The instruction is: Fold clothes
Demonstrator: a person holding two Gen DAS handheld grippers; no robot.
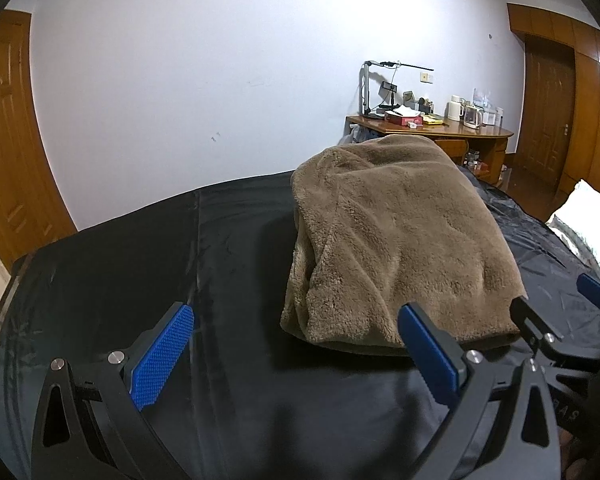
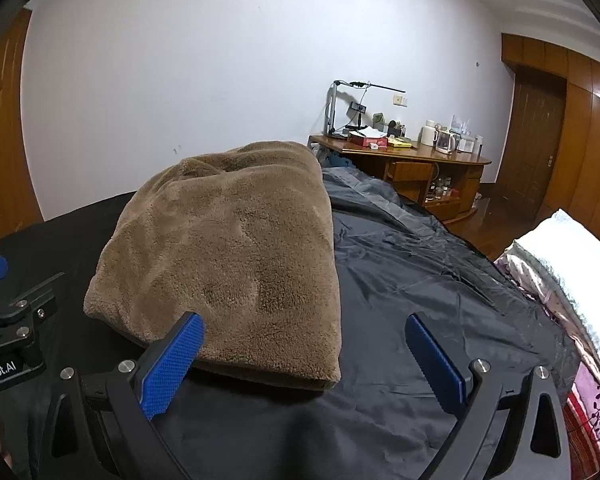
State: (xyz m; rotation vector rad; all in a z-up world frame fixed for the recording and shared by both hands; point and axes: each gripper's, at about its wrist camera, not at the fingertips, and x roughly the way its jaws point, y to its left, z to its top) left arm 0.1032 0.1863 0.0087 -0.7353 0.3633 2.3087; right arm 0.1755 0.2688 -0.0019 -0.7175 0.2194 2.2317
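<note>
A brown fleece garment (image 1: 396, 240) lies folded into a thick rectangular bundle on a black sheet (image 1: 180, 264). My left gripper (image 1: 296, 320) hovers open just in front of the bundle's near left corner, nothing between its blue pads. In the right wrist view the same garment (image 2: 232, 248) sits left of centre. My right gripper (image 2: 304, 328) is open near the bundle's near right corner; its left pad (image 2: 172, 364) overlaps the garment's front edge in the view. Each gripper shows at the edge of the other's view.
The black sheet (image 2: 420, 280) covers a bed. A wooden desk (image 2: 420, 160) with a kettle, boxes and a lamp stands behind it by the white wall. White and patterned bedding (image 2: 572, 272) lies at the right. Wooden doors flank the room.
</note>
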